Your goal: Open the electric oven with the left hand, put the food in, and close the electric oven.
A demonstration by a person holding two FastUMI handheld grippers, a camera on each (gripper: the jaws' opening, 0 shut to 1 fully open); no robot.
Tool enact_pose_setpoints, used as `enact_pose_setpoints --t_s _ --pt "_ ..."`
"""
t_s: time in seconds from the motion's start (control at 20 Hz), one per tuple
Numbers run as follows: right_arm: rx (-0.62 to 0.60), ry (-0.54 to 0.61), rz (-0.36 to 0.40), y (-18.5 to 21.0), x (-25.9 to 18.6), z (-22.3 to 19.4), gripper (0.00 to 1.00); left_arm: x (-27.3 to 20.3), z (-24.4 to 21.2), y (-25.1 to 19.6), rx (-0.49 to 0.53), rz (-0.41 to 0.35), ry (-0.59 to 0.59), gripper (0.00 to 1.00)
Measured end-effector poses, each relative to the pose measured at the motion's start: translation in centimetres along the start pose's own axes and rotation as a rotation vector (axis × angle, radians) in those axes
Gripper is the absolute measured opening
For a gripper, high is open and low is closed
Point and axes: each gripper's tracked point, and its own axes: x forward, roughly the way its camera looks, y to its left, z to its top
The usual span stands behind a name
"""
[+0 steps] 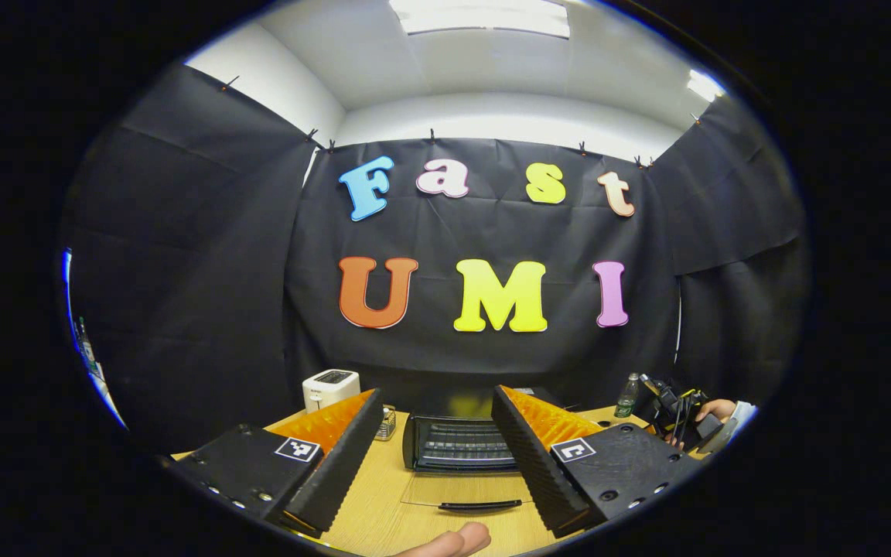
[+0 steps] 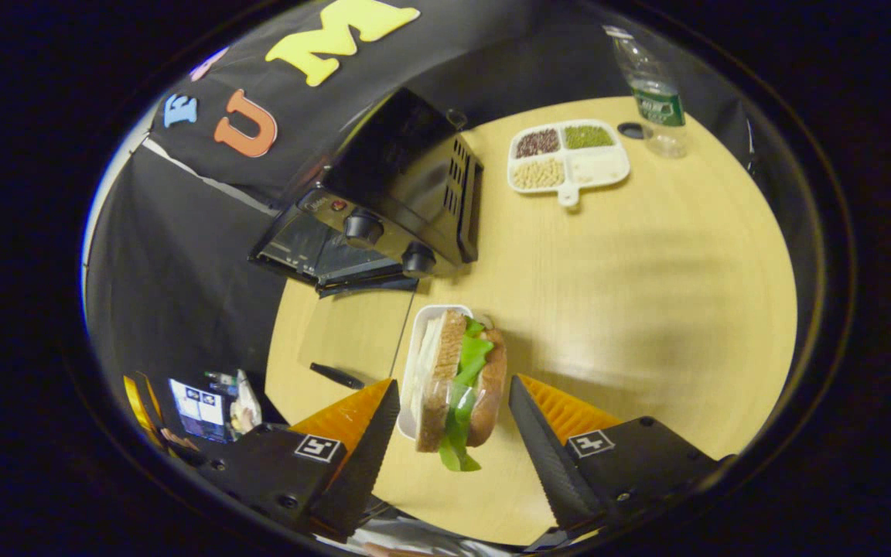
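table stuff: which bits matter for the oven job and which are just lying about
For the job:
electric oven, door already down
sandwich in its white tray
left gripper, right gripper

Lying about:
white toaster
divided dish of beans
water bottle

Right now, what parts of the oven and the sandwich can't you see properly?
- Oven inside, left gripper view: the left gripper fingers cover both ends; the back is dark.
- Oven door handle, right gripper view: a finger cuts off one end.
- Sandwich filling, right gripper view: only lettuce shows; the rest is hidden by bread.
- White dish under it: mostly covered.
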Motion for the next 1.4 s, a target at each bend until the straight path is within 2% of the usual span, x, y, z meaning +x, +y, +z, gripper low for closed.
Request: enact_pose_setpoints --t_s 0.05,0.1,0.15,0.25,0.3,0.35,0.4,0.45,0.55,0.6,0.65,0.7,0.8,0.85,0.9,1.1,1.2,1.25,1.3,1.4 --pt "-0.003 0.023 0.004 -0.2 0.3 0.0 0.82 0.0 0.0 0.1 0.009 0.004 -0.001 0.93" --pt "-0.017 0.049 0.013 -0.3 0.5 -0.2 0.87 -0.2 0.3 0.2 0.028 0.010 -0.007 0.93" --pt "-0.017 0.061 0.014 -0.5 0.6 -0.2 0.84 -0.2 0.6 0.3 0.051 0.017 -0.017 0.93" --pt "-0.005 0.057 0.030 -0.3 1.1 0.2 0.68 -0.4 1.0 0.5 0.087 0.035 -0.027 0.93" --pt "-0.008 0.056 0.047 -0.2 1.3 0.2 0.66 -0.6 1.4 0.5 0.099 0.038 -0.039 0.93" --pt "0.016 0.060 0.059 -0.2 1.4 0.1 0.59 -1.0 1.9 0.4 0.100 0.037 -0.053 0.93" --pt "0.037 0.054 0.071 0.0 1.5 0.1 0.62 -1.2 2.2 0.1 0.092 0.029 -0.066 0.93" --pt "0.040 0.053 0.069 -0.1 1.4 -0.1 0.50 -1.5 2.6 -0.2 0.082 0.019 -0.075 0.93" --pt "0.050 0.037 0.064 0.4 1.0 -0.4 0.39 -2.1 2.5 -0.1 0.072 0.007 -0.074 0.92" --pt "0.061 0.028 0.063 0.7 0.5 -0.6 0.38 -2.4 2.6 0.1 0.070 0.006 -0.079 0.92" --pt "0.073 0.009 0.059 1.2 0.2 -0.6 0.42 -2.8 2.6 0.3 0.066 0.009 -0.081 0.92" --pt "0.080 -0.010 0.050 1.5 -0.2 -0.7 0.38 -3.1 2.4 0.5 0.061 0.008 -0.081 0.93" --pt "0.096 -0.054 0.050 2.8 -1.2 -1.0 0.41 -3.8 2.0 1.0 0.054 0.004 -0.070 0.92" --pt "0.109 -0.085 0.057 3.7 -1.6 -1.0 0.41 -4.2 2.0 1.4 0.054 0.007 -0.071 0.93" --pt "0.112 -0.111 0.074 5.0 -1.9 -1.1 0.37 -4.5 1.8 1.8 0.053 0.009 -0.069 0.92" --pt "0.147 -0.198 0.130 10.2 -1.5 -2.3 0.37 -6.1 1.1 2.5 0.018 -0.011 -0.043 0.92" --pt "0.220 -0.300 0.188 13.2 -0.4 -1.4 0.38 -6.4 1.7 3.2 0.003 -0.009 -0.055 0.93" --pt "0.262 -0.364 0.225 14.6 0.1 -0.7 0.41 -6.6 2.0 3.4 -0.002 -0.013 -0.063 0.93" --pt "0.311 -0.435 0.259 15.7 0.9 0.4 0.37 -6.8 2.3 3.6 -0.010 -0.016 -0.073 0.93" --pt "0.416 -0.562 0.317 17.2 2.1 2.2 0.37 -6.9 1.9 3.6 -0.040 -0.035 -0.064 0.93"
